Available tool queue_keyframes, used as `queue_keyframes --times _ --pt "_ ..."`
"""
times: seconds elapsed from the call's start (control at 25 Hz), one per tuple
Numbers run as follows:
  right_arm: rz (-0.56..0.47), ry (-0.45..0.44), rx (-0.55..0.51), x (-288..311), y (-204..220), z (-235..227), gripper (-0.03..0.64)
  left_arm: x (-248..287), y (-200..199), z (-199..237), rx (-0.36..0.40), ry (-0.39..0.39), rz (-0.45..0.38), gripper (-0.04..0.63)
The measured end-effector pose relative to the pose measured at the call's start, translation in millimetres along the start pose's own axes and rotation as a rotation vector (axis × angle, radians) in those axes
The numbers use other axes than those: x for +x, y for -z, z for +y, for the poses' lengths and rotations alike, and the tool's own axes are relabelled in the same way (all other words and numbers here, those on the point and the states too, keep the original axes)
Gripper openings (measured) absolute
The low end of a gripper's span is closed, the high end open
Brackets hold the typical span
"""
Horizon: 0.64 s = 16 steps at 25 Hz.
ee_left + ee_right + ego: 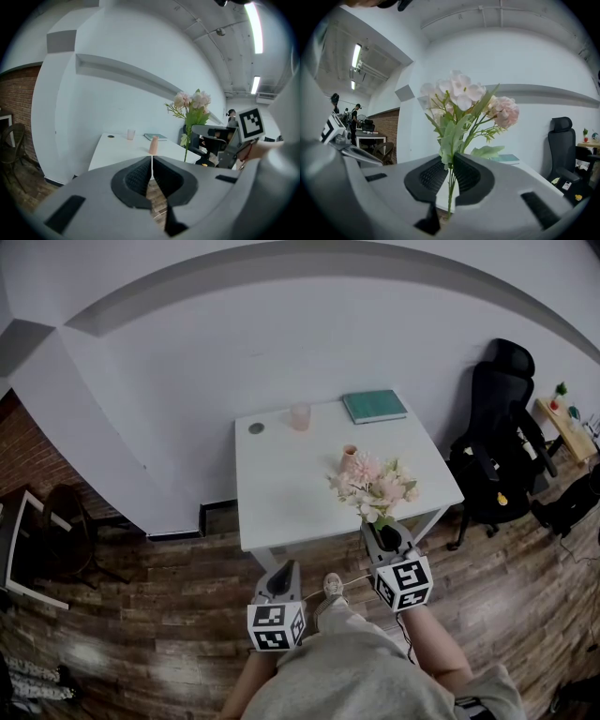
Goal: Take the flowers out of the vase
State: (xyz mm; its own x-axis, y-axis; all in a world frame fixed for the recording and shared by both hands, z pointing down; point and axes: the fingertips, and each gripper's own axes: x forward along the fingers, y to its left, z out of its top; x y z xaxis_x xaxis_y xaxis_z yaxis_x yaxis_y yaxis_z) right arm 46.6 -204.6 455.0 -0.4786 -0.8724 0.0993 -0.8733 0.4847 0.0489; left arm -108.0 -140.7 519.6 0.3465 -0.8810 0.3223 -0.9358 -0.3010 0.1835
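Observation:
The bunch of pink and white flowers [375,486] is out of the small pink vase [349,456] and hangs over the table's front right edge. My right gripper [382,526] is shut on its green stems [450,187], with the blooms [461,96] upright above the jaws. The empty vase [153,145] stands upright on the white table [281,493], just behind the flowers [192,105]. My left gripper [284,570] hovers below the table's front edge, shut with nothing in it [151,161].
On the far side of the table are a pink cup [300,416], a teal book [374,406] and a small dark disc [256,427]. A black office chair [497,442] stands to the right. A dark chair and a desk [37,540] stand at the left by a brick wall.

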Motion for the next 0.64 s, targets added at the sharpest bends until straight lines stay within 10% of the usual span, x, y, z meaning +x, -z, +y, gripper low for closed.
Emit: queue_keyframes --times 0.64 --pt "0.002 -0.006 0.013 8.7 4.5 -2.9 0.035 9.4 1.9 5.9 -0.008 -0.008 0.009 0.009"
